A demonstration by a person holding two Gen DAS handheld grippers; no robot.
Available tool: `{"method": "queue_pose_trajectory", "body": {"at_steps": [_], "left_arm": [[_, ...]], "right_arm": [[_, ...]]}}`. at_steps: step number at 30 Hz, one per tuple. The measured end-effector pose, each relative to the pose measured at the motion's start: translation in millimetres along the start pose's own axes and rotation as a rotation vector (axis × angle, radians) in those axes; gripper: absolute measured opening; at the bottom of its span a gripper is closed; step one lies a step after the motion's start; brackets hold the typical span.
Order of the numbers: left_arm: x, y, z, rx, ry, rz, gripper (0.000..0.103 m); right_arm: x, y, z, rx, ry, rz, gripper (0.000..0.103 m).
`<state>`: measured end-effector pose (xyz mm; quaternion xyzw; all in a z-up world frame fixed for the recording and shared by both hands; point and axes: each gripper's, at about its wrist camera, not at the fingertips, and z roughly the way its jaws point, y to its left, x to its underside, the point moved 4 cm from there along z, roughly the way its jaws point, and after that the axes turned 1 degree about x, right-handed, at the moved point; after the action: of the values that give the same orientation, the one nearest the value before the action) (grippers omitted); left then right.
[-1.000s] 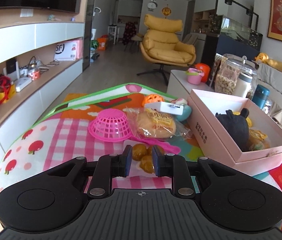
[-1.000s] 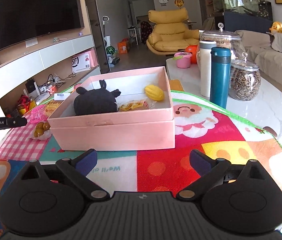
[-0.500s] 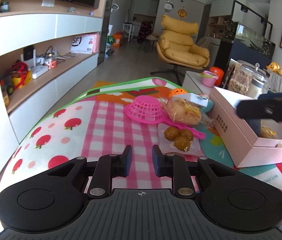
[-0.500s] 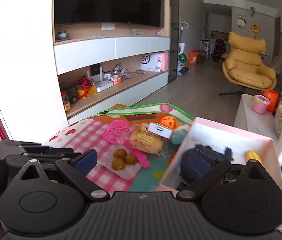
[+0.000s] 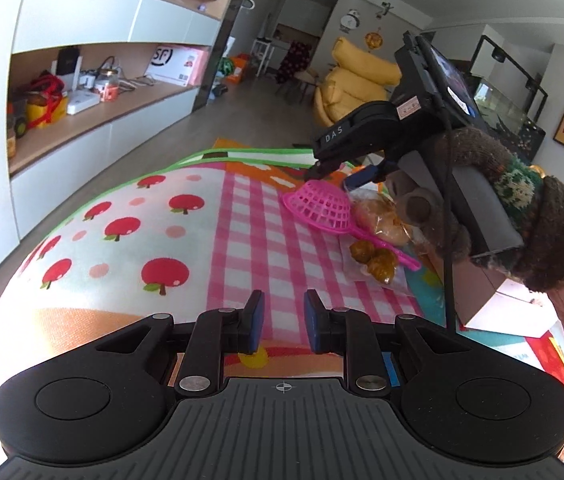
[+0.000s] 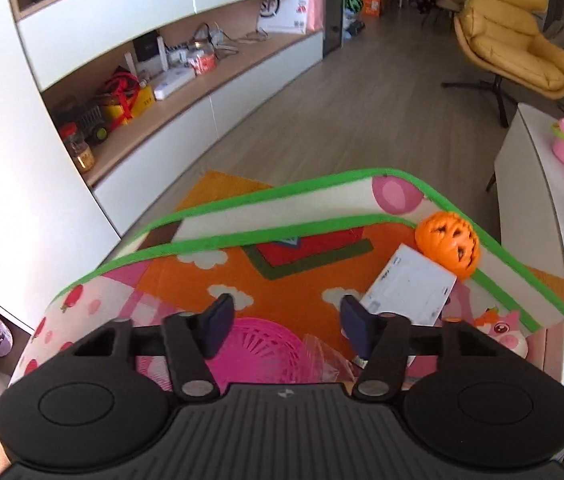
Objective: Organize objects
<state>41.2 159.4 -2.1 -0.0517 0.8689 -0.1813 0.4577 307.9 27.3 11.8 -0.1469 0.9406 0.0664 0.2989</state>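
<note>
Pink plastic strainer [image 5: 324, 210], mesh bowl upside down with a thin handle running toward lower right, lying at centre right of the left wrist view on the checked part of the play mat [image 5: 185, 216]. Just beside it, a wrapped bun [image 5: 380, 216] and a packet of small brown pastries [image 5: 376, 260], the handle crossing between them. Seen in the right wrist view as a pink lattice low in the frame, directly under the fingers.

Right gripper [image 6: 284, 322] poised over the strainer's bowl, jaws closing, nothing pressed between the pads yet. Left gripper [image 5: 284, 318] at bottom centre of its view, fingers nearly together, a narrow gap left, holding nothing.

Best done, probably, by closing on the bowl's rim or mesh wall, not the bun's crinkly wrapper [image 6: 328, 354] beside it. Light, springy plastic: likely to tip or skid if pinched off-centre. Worth lifting straight up so the handle clears the pastries. Beyond, a white card [image 6: 408, 290] and an orange pumpkin toy [image 6: 448, 244] at the right of the frame, untouched.
</note>
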Motion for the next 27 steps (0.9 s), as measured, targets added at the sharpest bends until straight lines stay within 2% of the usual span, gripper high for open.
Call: {"method": "queue_pose_trajectory", "body": {"at_steps": [3,7,12,13,15,17,19,21,22,25,27], "left_arm": [[1,3,-4,0.016,-0.012,-0.013,0.024],[1,5,-4,0.014,-0.025,-0.046,0.024],[3,-2,-8,0.012,-0.018,-0.033,0.024],[3,-3,-10,0.012,-0.017,-0.03,0.024],[3,-8,-12,0.011,-0.018,-0.023,0.024],[3,-13,-14,0.015,-0.02,-0.01,0.024],[2,-20,-15,0.024,-0.023,0.014,0.024],[1,-29,-17,0.044,-0.022,0.042,0.024],[1,-34,-18,0.058,-0.019,0.06,0.024],[1,-50,-23,0.089,-0.018,0.113,0.024],[0,-59,-25,0.103,-0.018,0.144,0.024]], "right_arm": [[18,3,-12,-0.029,0.04,-0.039,0.05],[66,11,-33,-0.123,0.129,-0.056,0.05],[119,16,-82,-0.205,0.107,-0.121,0.051],[131,16,-97,-0.201,0.077,-0.147,0.052],[150,13,-124,-0.192,0.008,-0.188,0.069],[170,7,-150,-0.169,-0.069,-0.219,0.078],[187,-2,-168,-0.147,-0.123,-0.238,0.079],[201,-13,-176,-0.126,-0.145,-0.249,0.087],[207,-18,-176,-0.113,-0.147,-0.254,0.087],[218,-37,-161,-0.054,-0.136,-0.245,0.087],[218,-44,-150,-0.069,-0.128,-0.212,0.087]]}}
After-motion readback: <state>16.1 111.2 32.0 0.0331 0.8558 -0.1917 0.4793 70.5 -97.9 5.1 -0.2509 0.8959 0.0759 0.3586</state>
